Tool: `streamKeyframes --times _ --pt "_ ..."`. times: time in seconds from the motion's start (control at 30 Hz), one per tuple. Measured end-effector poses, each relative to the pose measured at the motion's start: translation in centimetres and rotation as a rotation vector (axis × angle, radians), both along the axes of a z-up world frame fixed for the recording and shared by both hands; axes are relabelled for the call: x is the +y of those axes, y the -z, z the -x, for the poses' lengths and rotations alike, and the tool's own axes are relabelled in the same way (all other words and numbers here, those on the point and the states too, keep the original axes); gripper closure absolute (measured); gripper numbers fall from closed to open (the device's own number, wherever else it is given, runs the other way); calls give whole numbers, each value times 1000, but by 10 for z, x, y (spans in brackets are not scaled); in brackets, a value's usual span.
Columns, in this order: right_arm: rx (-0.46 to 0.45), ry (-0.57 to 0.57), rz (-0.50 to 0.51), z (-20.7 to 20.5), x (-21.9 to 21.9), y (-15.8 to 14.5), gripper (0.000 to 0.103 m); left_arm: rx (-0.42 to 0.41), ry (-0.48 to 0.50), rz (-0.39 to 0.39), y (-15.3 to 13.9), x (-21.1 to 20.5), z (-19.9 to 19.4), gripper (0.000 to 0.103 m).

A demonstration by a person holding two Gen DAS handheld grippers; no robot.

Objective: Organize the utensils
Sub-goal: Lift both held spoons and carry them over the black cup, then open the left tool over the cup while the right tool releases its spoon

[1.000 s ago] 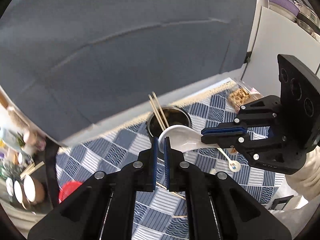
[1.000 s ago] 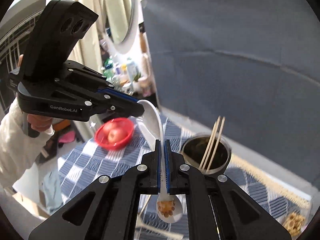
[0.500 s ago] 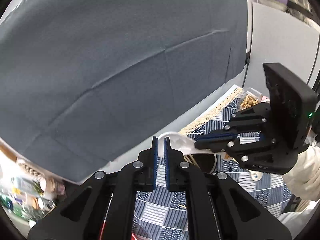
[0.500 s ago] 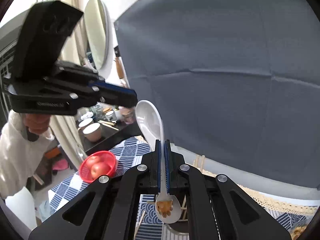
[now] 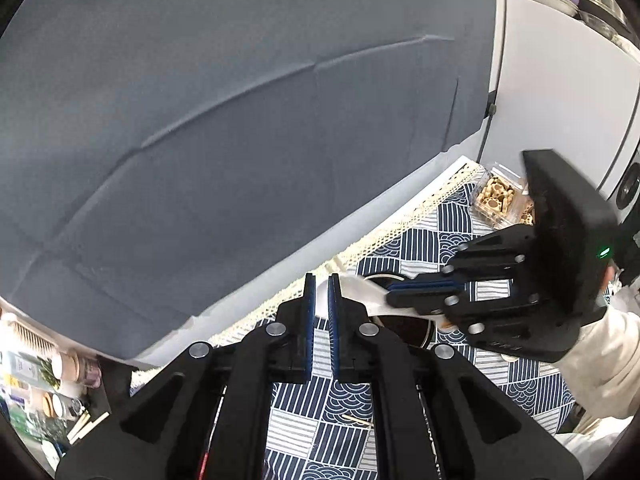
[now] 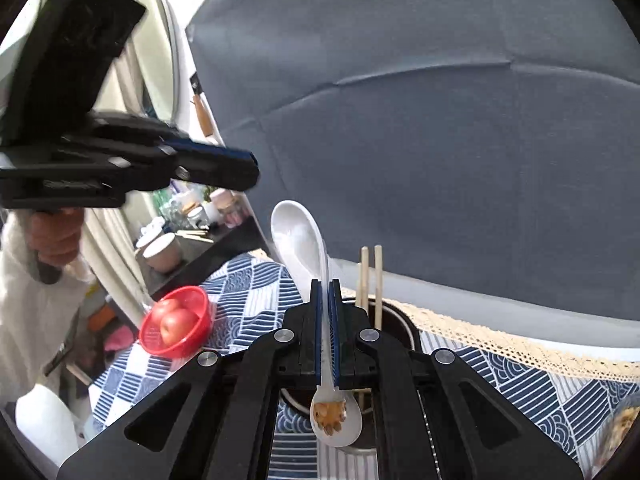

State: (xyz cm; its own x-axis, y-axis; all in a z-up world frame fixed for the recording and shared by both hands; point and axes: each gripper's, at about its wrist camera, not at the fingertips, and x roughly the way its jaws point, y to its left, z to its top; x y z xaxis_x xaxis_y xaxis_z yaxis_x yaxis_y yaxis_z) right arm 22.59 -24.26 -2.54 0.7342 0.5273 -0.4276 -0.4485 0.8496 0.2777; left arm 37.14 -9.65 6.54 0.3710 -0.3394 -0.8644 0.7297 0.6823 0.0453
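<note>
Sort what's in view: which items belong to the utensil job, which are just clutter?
Job:
- white spoon, clamped in right gripper
- chopsticks, standing in the dark holder cup
- loose stick on the cloth

Clutter:
- red basket of apples
- snack box
- jars on the side shelf

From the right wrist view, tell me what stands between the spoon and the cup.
Nothing blocks it: the spoon, clamped by the right gripper, hangs over the cup. Only the chopsticks already stand inside, right of the spoon. The left gripper is off to the side.
</note>
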Motion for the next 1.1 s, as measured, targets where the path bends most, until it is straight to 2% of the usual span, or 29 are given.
streamKeyframes --times 0.2,0.23,0.3,0.43,0.53,0.6,0.73,0.83,1.03,1.07,1.1 --pt "-26 -4 -56 5 -2 1 99 53 -38 23 14 15 -5 95" --pt "-31 -8 -61 6 0 1 99 61 -52 27 15 19 -9 92" --pt "-38 -3 -69 6 3 1 99 79 -65 38 18 28 -12 76" --pt "-55 -19 -91 1 11 3 99 126 -50 114 20 38 -19 75" --pt "-65 -25 -108 -3 14 5 99 165 -42 141 28 38 -28 76" --pt "-62 -18 -101 -5 13 6 99 179 -22 162 31 38 -31 94" --pt "-55 -18 -65 -9 18 10 99 155 19 175 26 32 -31 98" --pt "-53 -10 -23 -12 21 11 99 129 48 146 24 24 -28 98" --pt "-43 33 92 -11 26 14 97 141 50 133 32 15 -22 96" --pt "-26 51 109 -11 26 17 96 151 45 125 34 15 -21 81" --pt "-2 60 104 -10 24 21 91 169 39 115 36 14 -20 56"
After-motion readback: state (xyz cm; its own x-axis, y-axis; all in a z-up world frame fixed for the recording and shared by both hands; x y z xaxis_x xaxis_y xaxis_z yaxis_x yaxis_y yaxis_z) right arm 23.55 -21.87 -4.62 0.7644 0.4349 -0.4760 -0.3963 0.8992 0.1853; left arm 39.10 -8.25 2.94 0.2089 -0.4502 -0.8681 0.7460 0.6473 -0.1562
